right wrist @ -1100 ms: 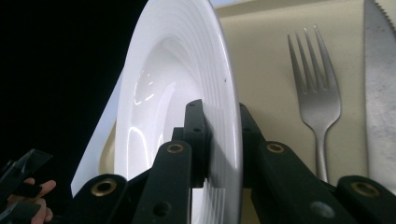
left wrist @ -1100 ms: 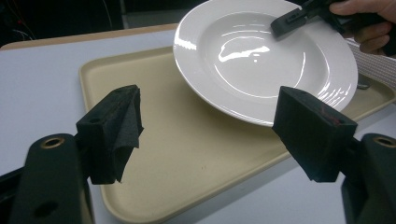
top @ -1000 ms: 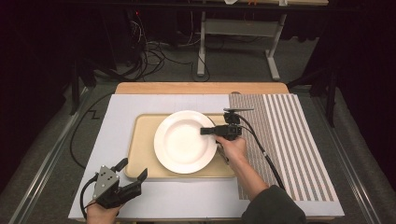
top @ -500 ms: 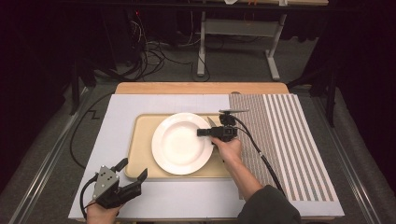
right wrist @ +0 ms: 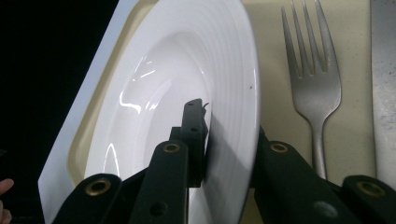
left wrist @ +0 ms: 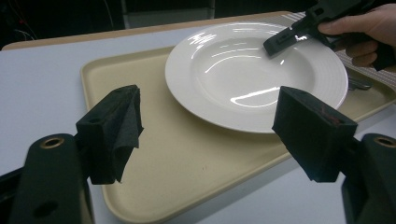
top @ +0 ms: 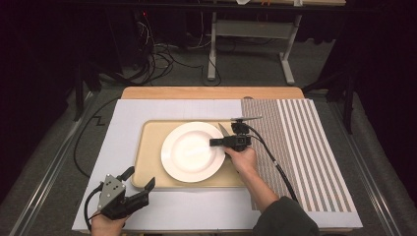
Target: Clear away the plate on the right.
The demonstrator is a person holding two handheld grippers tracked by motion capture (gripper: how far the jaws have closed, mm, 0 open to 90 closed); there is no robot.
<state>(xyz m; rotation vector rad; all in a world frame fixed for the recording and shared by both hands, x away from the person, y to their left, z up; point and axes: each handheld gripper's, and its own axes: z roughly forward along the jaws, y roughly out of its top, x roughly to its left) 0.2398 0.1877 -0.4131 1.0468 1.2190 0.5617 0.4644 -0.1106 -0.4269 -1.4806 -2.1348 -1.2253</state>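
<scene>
My right gripper (top: 219, 142) has its jaws clamped on the rim of the round white ceramic plate (top: 192, 151), one jaw over the inner face and one under the edge, and the plate sits on the beige plastic tray (top: 147, 167), seemingly tipped up a little on the gripped side. A steel fork (right wrist: 308, 79) lies on the tray just beyond the outer jaw, and my left gripper (top: 129, 192) idles with jaws wide apart, plate (left wrist: 252, 70) well ahead of them. Judging by this, the grasp is done; moving the plate off the tray and setting it down remain.
</scene>
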